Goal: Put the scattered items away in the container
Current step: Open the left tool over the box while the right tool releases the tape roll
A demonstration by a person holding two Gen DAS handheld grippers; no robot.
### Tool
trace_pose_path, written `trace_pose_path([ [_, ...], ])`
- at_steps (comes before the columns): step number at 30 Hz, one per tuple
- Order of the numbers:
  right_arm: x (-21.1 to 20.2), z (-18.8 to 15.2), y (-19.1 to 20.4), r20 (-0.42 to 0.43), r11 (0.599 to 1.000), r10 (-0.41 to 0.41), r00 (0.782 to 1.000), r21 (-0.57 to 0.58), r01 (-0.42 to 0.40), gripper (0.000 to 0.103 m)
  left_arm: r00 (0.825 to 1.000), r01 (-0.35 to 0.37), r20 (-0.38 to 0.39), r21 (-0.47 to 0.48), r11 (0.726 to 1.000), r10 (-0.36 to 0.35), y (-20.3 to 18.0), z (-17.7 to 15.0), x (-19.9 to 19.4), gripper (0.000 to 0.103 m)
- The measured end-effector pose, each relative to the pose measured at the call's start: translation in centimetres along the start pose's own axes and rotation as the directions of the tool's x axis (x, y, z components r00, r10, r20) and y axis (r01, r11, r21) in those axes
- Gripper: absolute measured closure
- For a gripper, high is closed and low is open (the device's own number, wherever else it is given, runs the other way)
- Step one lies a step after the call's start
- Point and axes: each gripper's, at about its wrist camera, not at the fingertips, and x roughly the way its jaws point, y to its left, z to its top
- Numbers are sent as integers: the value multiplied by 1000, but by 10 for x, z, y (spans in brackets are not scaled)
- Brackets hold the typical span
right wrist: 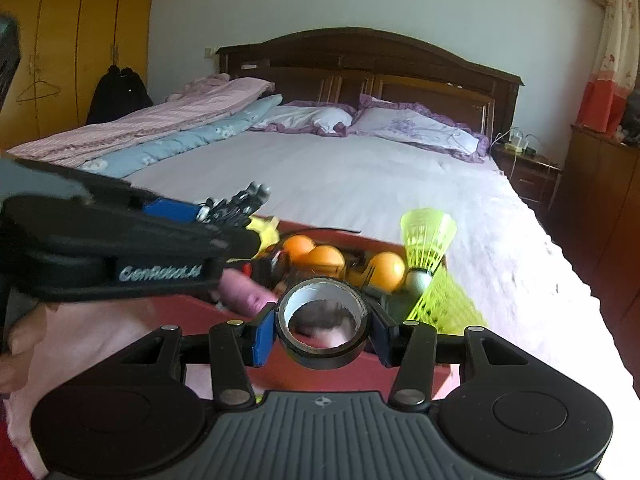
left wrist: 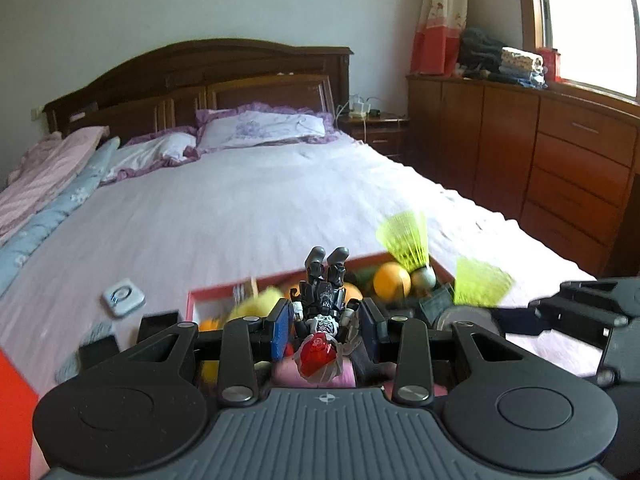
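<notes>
Red rectangular cardboard box [right wrist: 344,236] sat near the bed's [left wrist: 240,208] foot edge | left tongs [left wrist: 326,322] gripped black-and-red toy robot figure [left wrist: 324,304] | right tongs [right wrist: 324,330] gripped black tape roll [right wrist: 323,322] | writing: "CenRobot.AI" on left tongs | open sheet beyond box

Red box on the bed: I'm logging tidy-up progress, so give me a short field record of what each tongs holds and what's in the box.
left tongs: shut on a black toy robot figure, over the box
right tongs: shut on a roll of black tape
red box: on the white bedsheet
box contents: orange balls, yellow-green shuttlecocks, pink item
outside box: small white device
</notes>
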Motion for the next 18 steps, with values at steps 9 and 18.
trace_pose_path([
  [9, 49, 26, -11, -10, 999, -36, 999, -2, 36, 53, 999, -22, -27, 52, 998, 23, 0, 24, 55, 54],
  [18, 47, 22, -12, -1, 998, -59, 998, -9, 59, 50, 999, -28, -21, 40, 999, 29, 2, 12, 24, 34],
])
